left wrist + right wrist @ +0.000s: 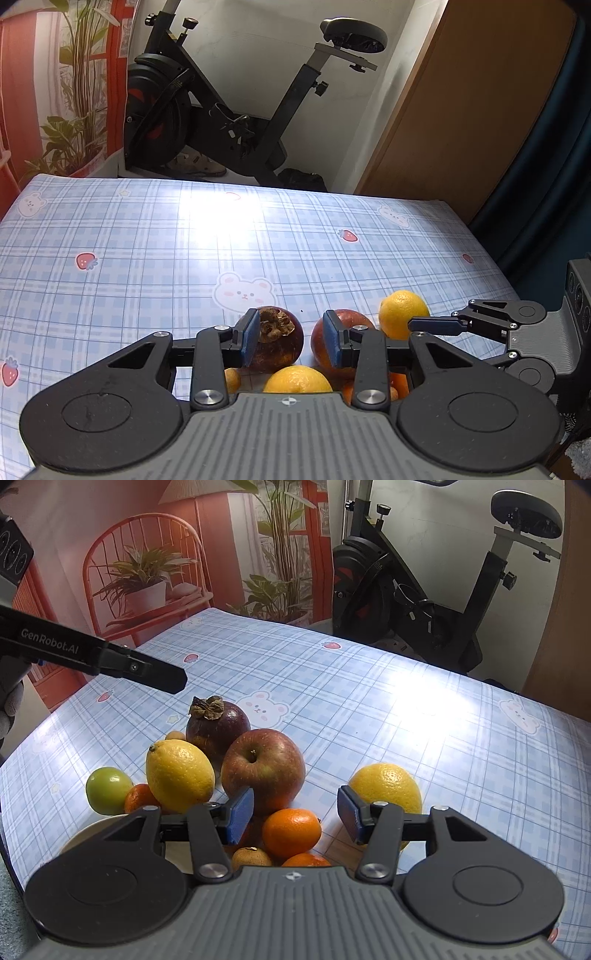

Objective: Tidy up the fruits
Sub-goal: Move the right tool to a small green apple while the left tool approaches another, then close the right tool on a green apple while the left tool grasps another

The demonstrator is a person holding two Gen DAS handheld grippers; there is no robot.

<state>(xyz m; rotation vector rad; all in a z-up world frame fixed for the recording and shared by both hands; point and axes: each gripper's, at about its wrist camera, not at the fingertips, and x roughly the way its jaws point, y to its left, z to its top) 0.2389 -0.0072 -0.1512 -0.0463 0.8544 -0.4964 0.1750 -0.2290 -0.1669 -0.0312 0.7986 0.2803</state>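
Orange and glossy, a tangerine (291,829) sits nearest me, between the blue pads of my right gripper (295,818), whose jaws stand apart and pinch nothing. Behind it a red-streaked apple (263,771) touches a pebbled yellow lemon (180,773); a second lemon (386,786) lies apart to the right. Beyond, the dark purple mangosteen (279,341) with its dry brown cap lies by my left gripper (291,341), also spread and empty. All rest on the blue plaid tablecloth (406,716).
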